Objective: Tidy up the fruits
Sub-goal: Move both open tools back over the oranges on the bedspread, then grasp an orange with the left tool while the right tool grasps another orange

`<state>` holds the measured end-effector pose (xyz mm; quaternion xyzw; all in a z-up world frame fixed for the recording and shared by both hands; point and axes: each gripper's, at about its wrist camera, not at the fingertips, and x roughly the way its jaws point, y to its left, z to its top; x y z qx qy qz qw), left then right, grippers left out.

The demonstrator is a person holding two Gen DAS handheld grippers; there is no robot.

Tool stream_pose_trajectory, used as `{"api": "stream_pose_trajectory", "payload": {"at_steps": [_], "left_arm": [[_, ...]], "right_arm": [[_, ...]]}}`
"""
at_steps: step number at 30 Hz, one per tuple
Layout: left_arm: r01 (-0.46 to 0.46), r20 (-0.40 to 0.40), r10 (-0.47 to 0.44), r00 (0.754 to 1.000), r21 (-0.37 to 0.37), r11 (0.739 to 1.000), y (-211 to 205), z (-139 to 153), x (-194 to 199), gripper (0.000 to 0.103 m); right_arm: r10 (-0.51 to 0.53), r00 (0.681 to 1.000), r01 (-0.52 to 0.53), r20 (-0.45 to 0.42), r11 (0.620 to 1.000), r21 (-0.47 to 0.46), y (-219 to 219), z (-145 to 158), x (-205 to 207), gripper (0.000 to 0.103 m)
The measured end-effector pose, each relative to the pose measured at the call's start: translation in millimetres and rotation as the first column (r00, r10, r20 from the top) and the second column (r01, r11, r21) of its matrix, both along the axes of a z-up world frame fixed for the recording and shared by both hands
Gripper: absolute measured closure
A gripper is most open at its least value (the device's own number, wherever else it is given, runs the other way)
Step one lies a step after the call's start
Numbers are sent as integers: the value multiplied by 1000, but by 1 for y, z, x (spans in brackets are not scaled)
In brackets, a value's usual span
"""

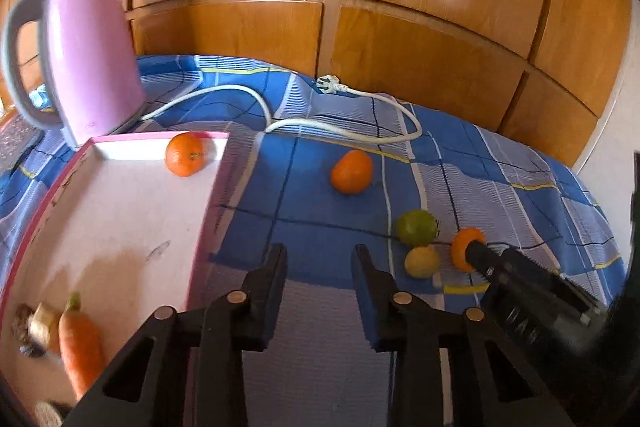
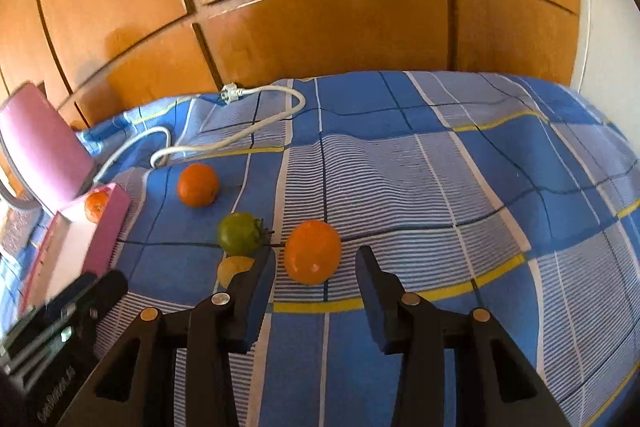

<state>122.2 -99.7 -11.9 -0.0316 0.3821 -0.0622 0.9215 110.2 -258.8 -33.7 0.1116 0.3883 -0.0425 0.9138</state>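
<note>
In the left wrist view, the left gripper [image 1: 320,255] hangs with its jaws apart and empty over the blue checked cloth [image 1: 312,195], just right of the pink tray [image 1: 218,187]. One orange [image 1: 185,154] sits in the tray's far corner, while a carrot [image 1: 80,343] and some small blurred items lie at its near end. A second orange [image 1: 352,171] rests on the cloth beside the tray, and farther right a green fruit [image 1: 416,227], a yellow fruit [image 1: 422,262] and a third orange [image 1: 466,247] cluster together, the right gripper's dark body reaching to that orange. A pink kettle [image 1: 92,55] stands behind the tray, its white cord [image 1: 340,131] looping across the cloth. In the right wrist view, the right gripper [image 2: 316,259] has its jaws spread wide with the nearest orange [image 2: 313,251] between the tips, neither pad clearly touching it. The green fruit [image 2: 239,234] lies just left, and the yellow fruit [image 2: 234,269] is partly hidden behind the left finger [image 2: 256,291].
</note>
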Motion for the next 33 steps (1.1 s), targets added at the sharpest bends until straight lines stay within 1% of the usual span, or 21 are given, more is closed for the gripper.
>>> {"api": "stream_pose_trajectory", "payload": {"at_steps": [3, 5, 10, 13, 18, 20, 22, 24, 28, 31, 32, 33], "left_arm": [[15, 2, -15, 1000, 7, 1000, -5, 3, 13, 70], [25, 5, -25, 1000, 13, 1000, -9, 4, 21, 70], [47, -18, -47, 999, 1, 999, -17, -1, 45, 70], [60, -32, -60, 998, 8, 998, -23, -6, 55, 70], [57, -41, -56, 998, 21, 998, -30, -12, 69, 69], [60, -44, -59, 997, 27, 998, -34, -14, 75, 68], [59, -44, -58, 997, 39, 997, -38, -16, 81, 60], [60, -45, -57, 997, 54, 997, -41, -18, 88, 59], [68, -53, -63, 997, 82, 994, -46, -23, 100, 59], [74, -70, -68, 995, 88, 993, -48, -29, 109, 59], [79, -78, -73, 994, 84, 993, -49, -31, 111, 61], [87, -84, -81, 993, 74, 993, -49, -33, 112, 67]], "right_arm": [[14, 1000, -15, -19, 999, -30, 4, -4, 5, 66], [27, 999, -27, -22, 999, -44, 6, -4, 8, 73], [27, 999, -29, -33, 999, -46, 6, -7, 11, 73], [29, 999, -30, -29, 999, -40, 5, -7, 11, 73], [32, 999, -33, -26, 999, -39, 5, -7, 13, 73], [32, 999, -33, -25, 998, -44, 6, -7, 13, 73], [34, 999, -35, -24, 998, -48, 6, -7, 13, 73], [35, 999, -36, -24, 998, -48, 6, -7, 12, 73], [35, 999, -36, -24, 999, -37, 5, -8, 13, 73], [34, 999, -35, -23, 999, -38, 5, -8, 13, 73], [34, 999, -35, -22, 999, -38, 5, -8, 12, 73], [33, 999, -34, -22, 999, -39, 5, -8, 12, 73]]}}
